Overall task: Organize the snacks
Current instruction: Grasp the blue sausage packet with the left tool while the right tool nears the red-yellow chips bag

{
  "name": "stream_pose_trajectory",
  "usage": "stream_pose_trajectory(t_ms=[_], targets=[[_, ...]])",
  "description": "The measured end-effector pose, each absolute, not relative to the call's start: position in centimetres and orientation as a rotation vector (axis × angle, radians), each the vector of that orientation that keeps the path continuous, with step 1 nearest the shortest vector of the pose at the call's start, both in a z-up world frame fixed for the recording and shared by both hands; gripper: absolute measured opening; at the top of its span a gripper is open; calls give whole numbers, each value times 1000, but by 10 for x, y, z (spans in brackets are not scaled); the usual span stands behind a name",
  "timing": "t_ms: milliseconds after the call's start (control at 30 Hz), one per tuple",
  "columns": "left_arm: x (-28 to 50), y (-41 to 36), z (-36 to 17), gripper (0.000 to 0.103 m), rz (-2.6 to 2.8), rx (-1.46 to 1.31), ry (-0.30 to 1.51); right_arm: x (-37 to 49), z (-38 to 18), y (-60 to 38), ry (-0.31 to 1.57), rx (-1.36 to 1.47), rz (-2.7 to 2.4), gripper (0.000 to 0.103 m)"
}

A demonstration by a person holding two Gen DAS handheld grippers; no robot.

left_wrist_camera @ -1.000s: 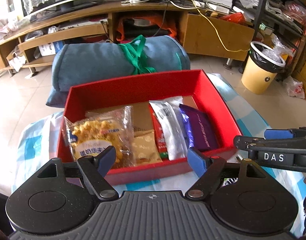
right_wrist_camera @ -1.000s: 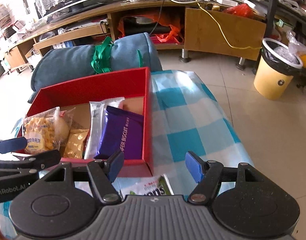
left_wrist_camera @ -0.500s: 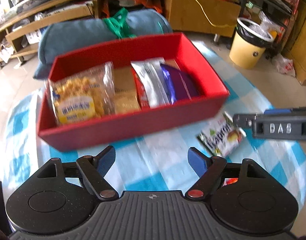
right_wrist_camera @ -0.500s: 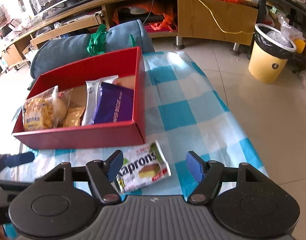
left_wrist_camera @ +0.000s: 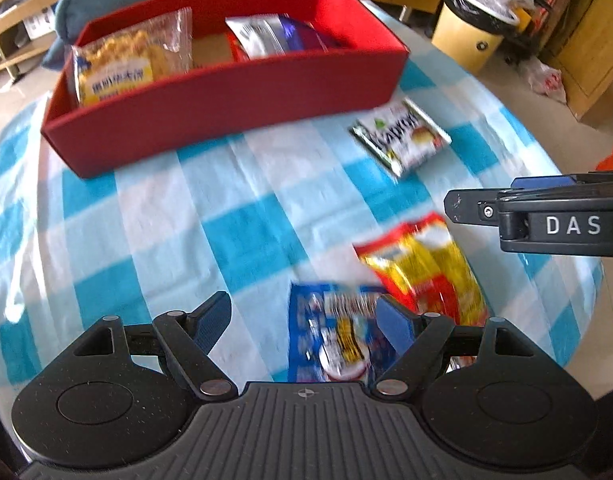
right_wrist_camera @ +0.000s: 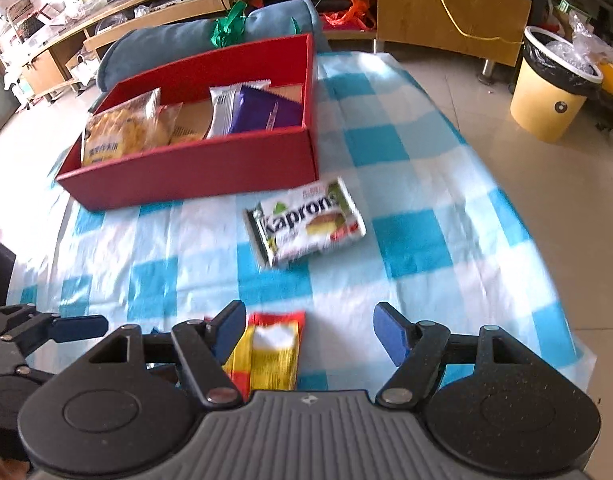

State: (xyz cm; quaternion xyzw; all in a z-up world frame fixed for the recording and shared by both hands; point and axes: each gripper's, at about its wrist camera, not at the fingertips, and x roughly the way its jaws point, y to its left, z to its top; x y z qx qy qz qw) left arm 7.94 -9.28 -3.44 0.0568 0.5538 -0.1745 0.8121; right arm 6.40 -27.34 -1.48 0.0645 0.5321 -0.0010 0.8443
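Left wrist view: left gripper (left_wrist_camera: pixel 304 316) has its jaws apart and empty, hanging over the near edge of the checked tablecloth (left_wrist_camera: pixel 242 240). The blue snack packet (left_wrist_camera: pixel 338 336) lies flat below, closer to the right pad than centred. The red-and-yellow packet (left_wrist_camera: pixel 422 268) is just beside it toward the right edge, possibly overlapping it; blur hides the seam. The Kaprons cake packet (left_wrist_camera: pixel 402 136) sits near the red box (left_wrist_camera: pixel 234 92) at its front right corner. The box already holds a popcorn-like bag (left_wrist_camera: pixel 118 64) and some bars.

Step in hand, as I read it: pick up the blue packet. Shift right to centre it, come down steeply, pinch across the short width, and keep the pads off the red-and-yellow neighbour.

Right wrist view: right gripper (right_wrist_camera: pixel 310 330) also has parted jaws holding nothing, with the red-and-yellow packet (right_wrist_camera: pixel 272 354) under its left pad. Kaprons packet (right_wrist_camera: pixel 306 222) is mid-cloth, ahead. Left tool (right_wrist_camera: pixel 46 332) is close on that side, so stagger the two descents to avoid a clash.
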Motion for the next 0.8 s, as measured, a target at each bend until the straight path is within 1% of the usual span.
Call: stream_pose_trajectory(t_ms=[300, 433, 467, 533, 567, 800], targets=[[66, -112, -56, 85, -394, 151, 1240, 52, -19, -272, 1140, 145, 10, 66], [64, -121, -59, 87, -379, 187, 1218, 52, -23, -274, 1149, 146, 12, 66], [64, -122, -60, 86, -374, 189, 1217, 52, -24, -274, 1152, 146, 12, 66], [62, -122, -59, 78, -362, 204, 1207, 52, -26, -274, 1159, 142, 14, 66], [62, -122, -58, 75, -358, 213, 1202, 52, -27, -273, 1163, 136, 16, 66], [65, -99, -51, 75, -314, 143, 1212, 55, -36, -265, 1192, 112, 40, 66]])
